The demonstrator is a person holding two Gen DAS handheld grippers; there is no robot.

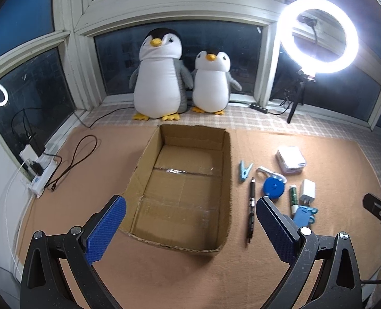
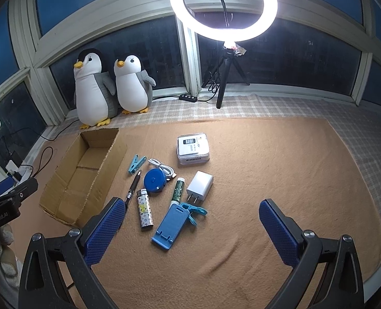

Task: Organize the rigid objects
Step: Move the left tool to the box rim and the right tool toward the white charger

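Note:
An open cardboard box (image 1: 226, 180) (image 2: 61, 200) lies empty on the tan mat. To its right lie small objects: a black pen (image 2: 132, 189) (image 1: 251, 208), a patterned lighter (image 2: 144, 209), a blue tape measure (image 2: 154, 177) (image 1: 274, 186), a green tube (image 2: 178, 189), a white charger (image 2: 200, 185) (image 1: 307, 189), a blue phone stand (image 2: 171, 222), blue clips (image 2: 136, 164) (image 1: 244, 171), a white cable (image 2: 162, 168) and a white boxed device (image 2: 193, 148) (image 1: 291, 160). My left gripper (image 1: 190, 229) is open above the box's near end. My right gripper (image 2: 189, 230) is open, just right of the phone stand.
Two plush penguins (image 1: 180, 77) (image 2: 110, 85) stand at the window. A ring light on a tripod (image 2: 222, 5) (image 1: 318, 34) stands at the back. A power strip with cables (image 1: 39, 172) lies at the left edge. Checked cloth (image 2: 267, 108) borders the mat.

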